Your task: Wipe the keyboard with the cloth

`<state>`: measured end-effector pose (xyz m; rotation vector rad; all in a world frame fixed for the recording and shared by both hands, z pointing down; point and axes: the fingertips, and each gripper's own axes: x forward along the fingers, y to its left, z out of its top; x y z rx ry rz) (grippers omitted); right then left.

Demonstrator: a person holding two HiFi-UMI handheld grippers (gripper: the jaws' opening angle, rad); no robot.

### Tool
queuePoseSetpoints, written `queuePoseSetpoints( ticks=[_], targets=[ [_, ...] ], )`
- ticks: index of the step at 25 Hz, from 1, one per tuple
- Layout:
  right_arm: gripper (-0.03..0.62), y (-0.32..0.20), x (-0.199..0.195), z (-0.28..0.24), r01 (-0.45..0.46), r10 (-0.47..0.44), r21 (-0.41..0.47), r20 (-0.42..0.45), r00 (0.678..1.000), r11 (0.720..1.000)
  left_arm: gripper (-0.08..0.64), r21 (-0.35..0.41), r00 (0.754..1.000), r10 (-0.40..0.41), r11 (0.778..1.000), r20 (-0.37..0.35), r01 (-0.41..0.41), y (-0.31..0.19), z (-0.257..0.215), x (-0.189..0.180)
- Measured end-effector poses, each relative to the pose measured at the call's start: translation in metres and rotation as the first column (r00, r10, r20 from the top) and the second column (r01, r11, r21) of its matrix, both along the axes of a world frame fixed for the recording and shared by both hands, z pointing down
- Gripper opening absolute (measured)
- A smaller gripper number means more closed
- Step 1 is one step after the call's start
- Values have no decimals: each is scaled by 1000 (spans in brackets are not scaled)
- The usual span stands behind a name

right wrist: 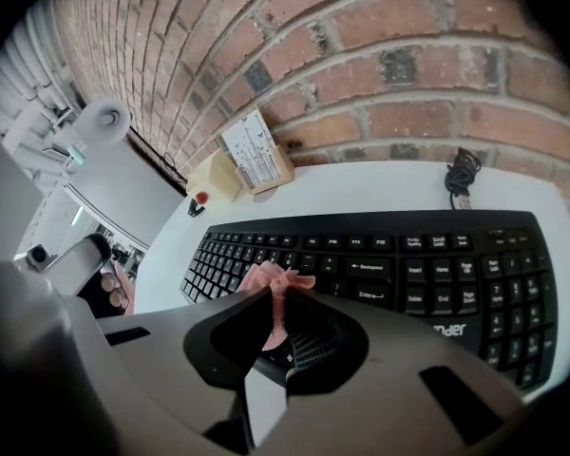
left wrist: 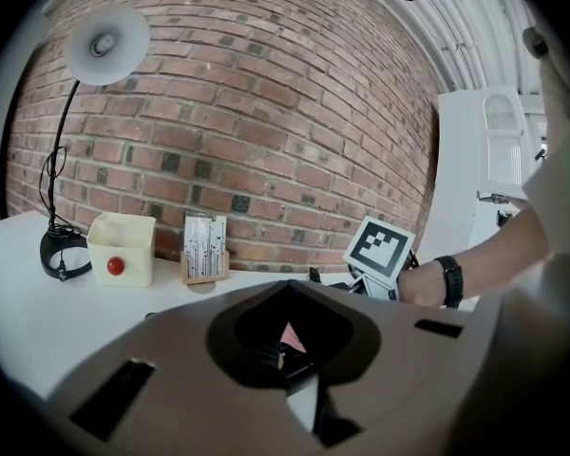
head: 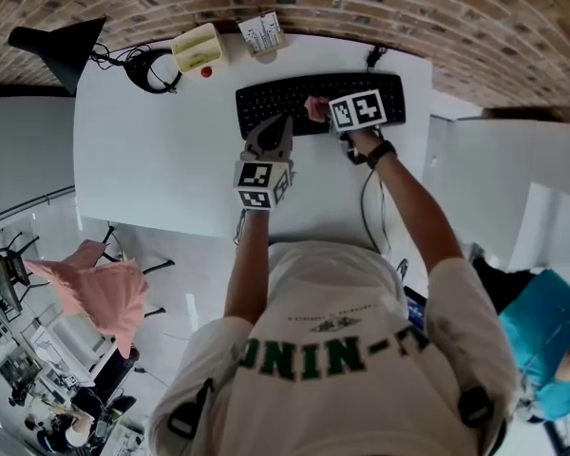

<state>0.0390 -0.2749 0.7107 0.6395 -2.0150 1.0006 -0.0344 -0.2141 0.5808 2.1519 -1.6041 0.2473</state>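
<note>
Head view looks down; gripper views (low) face brick wall (left wrist: 266, 112).

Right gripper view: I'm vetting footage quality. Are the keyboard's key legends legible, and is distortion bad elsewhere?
Right gripper view: keyboard legends legible, brick wall bowed. Left gripper view: black vignetted corners, the wall curves too. Head view: table edges bend, white top very bright.

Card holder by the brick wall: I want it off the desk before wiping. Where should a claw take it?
Probably pinch the card holder across the front and back of its upright cards, coming from above: they stand tall over a low wooden base, top edge free, and the cream box sits apart.
</note>
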Motion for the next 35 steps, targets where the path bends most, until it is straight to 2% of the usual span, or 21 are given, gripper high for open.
queuePoseSetpoints(
  ticks=[13,35],
  targets=[
    [34,-18,52,2,-73,73,15,-18,997,997,3,2,999,34,999,-1,-34,-6,-1,18],
    [34,-50,146,1,-221,224,51,-67,972,974,3,38,987,159,987,-19,-158,-29,-11,79]
  ],
)
